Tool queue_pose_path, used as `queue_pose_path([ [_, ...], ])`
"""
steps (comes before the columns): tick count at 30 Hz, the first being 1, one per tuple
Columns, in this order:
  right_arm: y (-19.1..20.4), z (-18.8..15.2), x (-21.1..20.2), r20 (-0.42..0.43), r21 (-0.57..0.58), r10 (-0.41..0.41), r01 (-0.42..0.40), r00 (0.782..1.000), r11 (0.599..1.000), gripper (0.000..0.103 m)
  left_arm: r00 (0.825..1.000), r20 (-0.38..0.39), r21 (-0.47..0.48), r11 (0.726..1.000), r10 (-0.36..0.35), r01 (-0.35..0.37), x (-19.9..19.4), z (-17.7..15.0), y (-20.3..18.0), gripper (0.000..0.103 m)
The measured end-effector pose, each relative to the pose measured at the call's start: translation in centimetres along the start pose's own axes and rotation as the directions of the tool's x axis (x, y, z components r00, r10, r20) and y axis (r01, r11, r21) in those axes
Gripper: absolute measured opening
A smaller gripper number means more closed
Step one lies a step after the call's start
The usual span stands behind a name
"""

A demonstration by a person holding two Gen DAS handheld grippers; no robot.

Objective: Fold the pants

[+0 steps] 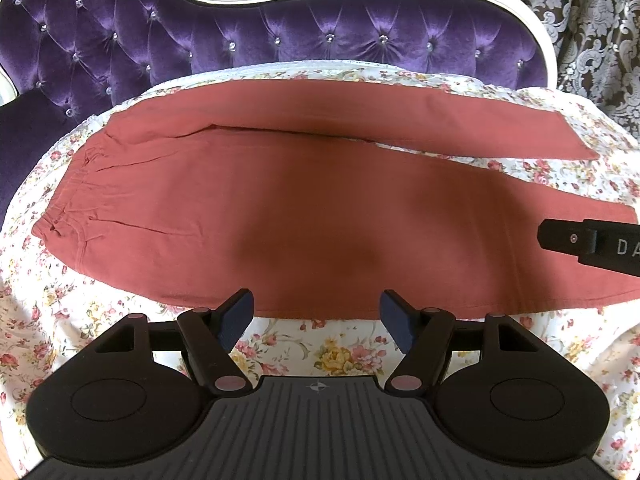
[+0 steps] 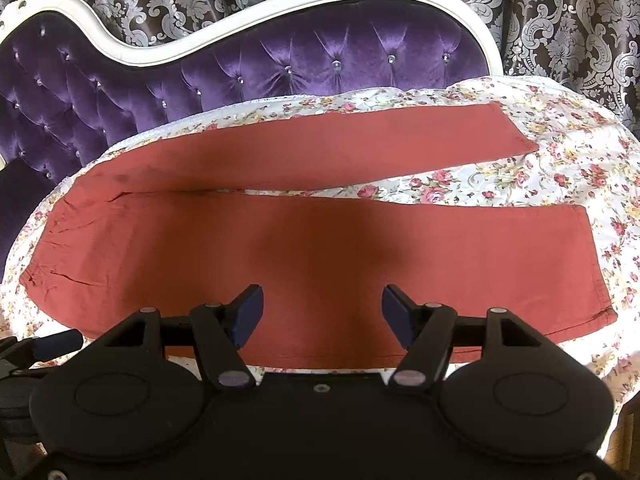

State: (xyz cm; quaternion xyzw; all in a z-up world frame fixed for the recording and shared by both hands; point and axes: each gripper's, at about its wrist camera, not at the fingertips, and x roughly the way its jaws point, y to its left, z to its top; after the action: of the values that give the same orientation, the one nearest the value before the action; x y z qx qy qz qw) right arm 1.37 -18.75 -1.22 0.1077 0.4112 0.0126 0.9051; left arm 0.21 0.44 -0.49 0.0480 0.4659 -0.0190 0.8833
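Rust-red pants (image 1: 304,208) lie flat on your floral sheet (image 1: 340,356); your left gripper (image 1: 316,316) and right gripper (image 2: 322,316) both gape wide, holding nothing.

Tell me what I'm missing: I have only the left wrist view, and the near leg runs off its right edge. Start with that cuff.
Observer: The near cuff ends on the floral sheet, spread out, nothing lying on it.
Operator: Report the right tongs; I see just one finger.
Observer: The right tongs stand open over the pants, with nothing between the pads.
Operator: Compare the two cuffs.
Observer: The far cuff lies apart from the near one, with sheet showing between them.
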Motion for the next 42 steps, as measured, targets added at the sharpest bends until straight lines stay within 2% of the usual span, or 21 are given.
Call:
queue_pose_path([
  [28, 0.6, 0.1, 1.5, -0.028, -0.022, -0.053, 0.052, 0.998, 0.998, 0.069, 1.0, -0.016, -0.003, 1.0, -0.007, 0.007, 0.8, 0.1, -0.2, 0.068],
  [33, 0.2, 1.0, 1.1, 0.071, -0.059, 0.016, -0.011, 0.997, 0.998, 0.069, 1.0, 0.003, 0.012, 1.0, 0.006, -0.006, 1.1, 1.0, 0.1, 0.068],
  [36, -0.4, 1.7, 0.8, 0.198, -0.109, 0.103, -0.083, 0.975, 0.991, 0.069, 1.0, 0.02, 0.016, 1.0, 0.023, -0.023, 1.6, 2.3, 0.4, 0.068],
  [39, -0.4, 4.1, 2.3, 0.197, -0.179, 0.107, -0.071, 0.975, 0.981, 0.069, 0.999, 0.029, 0.024, 0.999, 0.038, -0.039, 2.5, 3.7, 0.6, 0.068],
  [42, -1.0, 6.7, 4.5, 0.192, -0.224, 0.151, -0.106, 0.97, 0.969, 0.069, 0.998, 0.028, 0.025, 0.998, 0.05, -0.05, 4.0, 5.1, 1.0, 0.068],
])
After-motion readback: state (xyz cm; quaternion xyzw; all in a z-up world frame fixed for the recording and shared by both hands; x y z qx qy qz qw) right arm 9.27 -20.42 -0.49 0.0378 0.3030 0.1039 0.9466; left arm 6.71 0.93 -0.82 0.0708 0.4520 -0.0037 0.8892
